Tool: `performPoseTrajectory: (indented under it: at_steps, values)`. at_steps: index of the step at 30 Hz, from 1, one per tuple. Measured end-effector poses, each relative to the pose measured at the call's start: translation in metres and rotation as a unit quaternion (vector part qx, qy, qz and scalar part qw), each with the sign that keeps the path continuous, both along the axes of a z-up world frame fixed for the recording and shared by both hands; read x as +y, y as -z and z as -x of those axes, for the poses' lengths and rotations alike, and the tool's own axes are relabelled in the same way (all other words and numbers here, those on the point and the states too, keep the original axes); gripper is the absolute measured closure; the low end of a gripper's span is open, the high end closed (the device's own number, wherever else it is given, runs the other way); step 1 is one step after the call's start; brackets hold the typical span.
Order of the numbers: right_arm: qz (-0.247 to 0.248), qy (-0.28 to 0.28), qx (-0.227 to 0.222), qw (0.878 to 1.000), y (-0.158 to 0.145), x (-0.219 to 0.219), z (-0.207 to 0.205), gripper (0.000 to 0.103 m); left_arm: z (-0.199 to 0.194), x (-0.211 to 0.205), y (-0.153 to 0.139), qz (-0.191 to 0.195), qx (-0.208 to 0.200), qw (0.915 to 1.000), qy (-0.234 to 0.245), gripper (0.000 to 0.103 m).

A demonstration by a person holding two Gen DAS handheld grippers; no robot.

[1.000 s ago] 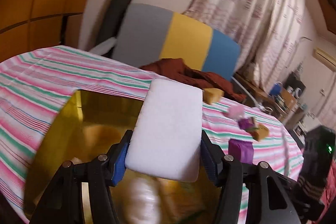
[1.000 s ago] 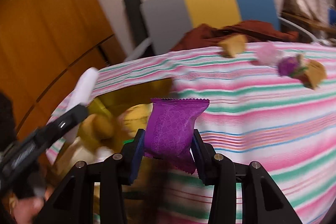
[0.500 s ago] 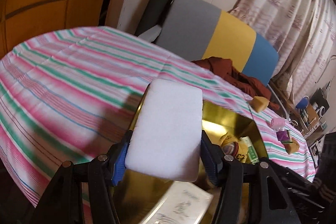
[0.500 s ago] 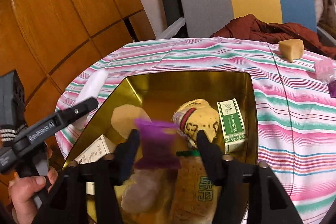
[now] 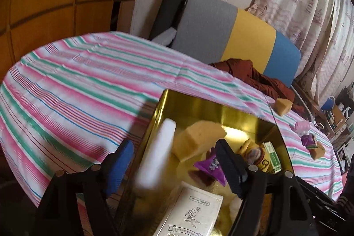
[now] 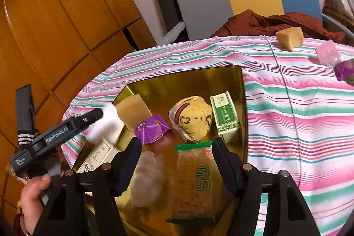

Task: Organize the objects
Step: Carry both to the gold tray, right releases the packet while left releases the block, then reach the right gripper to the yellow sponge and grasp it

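Observation:
An open gold tin (image 5: 199, 106) (image 6: 177, 81) sits on the striped tablecloth, and both grippers hang over it. My left gripper (image 5: 172, 147) has its jaws opening. The white foam block (image 5: 157, 154) (image 6: 106, 125) is blurred and loose between them, against the tin's left wall and touching neither pad. My right gripper (image 6: 177, 143) is opening too, with nothing between its fingers. The purple packet (image 6: 152, 128) (image 5: 210, 166) lies in the tin just beyond them, beside a yellow sponge (image 6: 132, 112) (image 5: 197, 136).
Also in the tin are a round yellow pouch (image 6: 194, 118), a green box (image 6: 224, 116), a white box (image 5: 192, 213) and a long snack packet (image 6: 194, 183). On the cloth to the right lie another sponge (image 6: 289, 38), a pink wrapped piece (image 6: 327, 54) and a purple packet (image 6: 345, 70). A chair (image 5: 243, 37) stands behind the table.
Both grippers have come over the tin and opened. The left has let go of the white block, which drops at the tin's left side; the right has released the purple packet into the tin.

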State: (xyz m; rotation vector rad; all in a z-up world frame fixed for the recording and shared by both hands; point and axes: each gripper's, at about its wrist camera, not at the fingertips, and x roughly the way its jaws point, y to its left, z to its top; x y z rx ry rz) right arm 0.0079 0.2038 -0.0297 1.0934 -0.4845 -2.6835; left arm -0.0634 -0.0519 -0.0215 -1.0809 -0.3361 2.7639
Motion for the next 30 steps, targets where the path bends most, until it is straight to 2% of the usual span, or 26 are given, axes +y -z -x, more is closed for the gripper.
performPoseTrajectory:
  at_steps: [7,11,17,21,25,30]
  values:
    - [0.008,0.016,0.005,1.000,-0.004,0.012,-0.008,0.036,-0.011,-0.002,-0.018,-0.004,0.028,0.9994,-0.020,0.025]
    - [0.008,0.029,0.011,0.999,-0.007,0.022,-0.014,0.035,-0.016,0.012,-0.025,-0.003,0.033,0.9994,-0.002,0.025]
    - [0.005,0.055,0.009,0.998,-0.007,0.045,-0.019,0.035,-0.028,0.058,-0.026,0.014,0.033,0.9973,0.064,0.025]
    - [-0.004,0.078,0.005,0.997,-0.006,0.066,-0.023,0.034,-0.042,0.095,-0.024,0.025,0.036,0.9913,0.124,0.025]
    - [-0.019,0.108,-0.001,0.994,-0.002,0.094,-0.028,0.031,-0.055,0.124,-0.019,0.024,0.031,0.9846,0.170,0.025]
    - [-0.028,0.145,-0.018,0.989,0.008,0.133,-0.035,0.031,-0.065,0.154,-0.014,0.007,0.011,0.9800,0.199,0.025]
